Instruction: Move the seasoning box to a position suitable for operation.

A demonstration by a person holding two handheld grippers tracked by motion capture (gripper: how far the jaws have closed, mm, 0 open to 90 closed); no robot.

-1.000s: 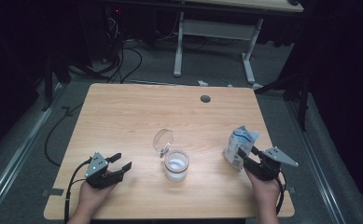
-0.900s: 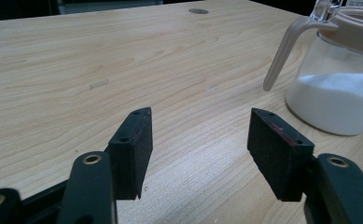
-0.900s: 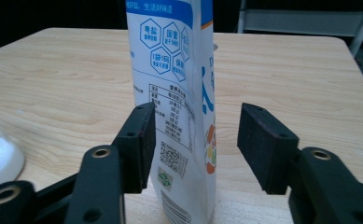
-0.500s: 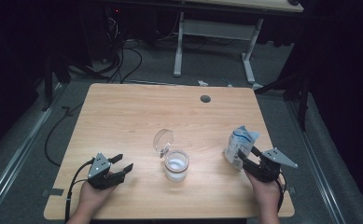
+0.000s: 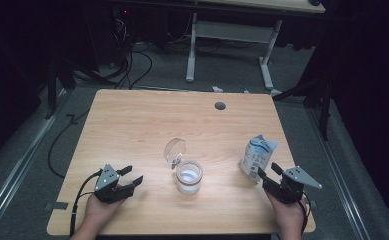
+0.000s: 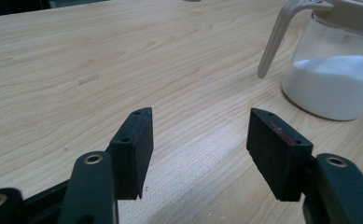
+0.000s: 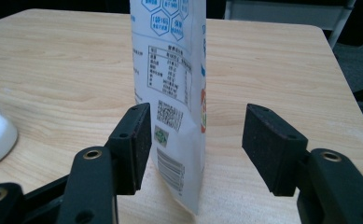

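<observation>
While the pouch [image 7: 174,93] stands upright between the pads of our right gripper [image 7: 198,144], neither pad presses on it; the jaws have just been opening and now stand spread, the pouch nearer the left pad. Our left gripper [image 6: 198,140] is spread too, with nothing between its jaws, resting on the bench [image 5: 147,125] well to the left of the glass jar [image 5: 189,176].

Judging from this, the pouch could tip: it stands on a narrow base, and a nudge from either pad as we pull back would topple it, perhaps toward the jar just left of it.

From the high view we see the jar's lid [image 5: 175,150] swung open; the left gripper view instead gives the white powder [image 6: 338,79] inside, and the right gripper view the pouch's printed label.
</observation>
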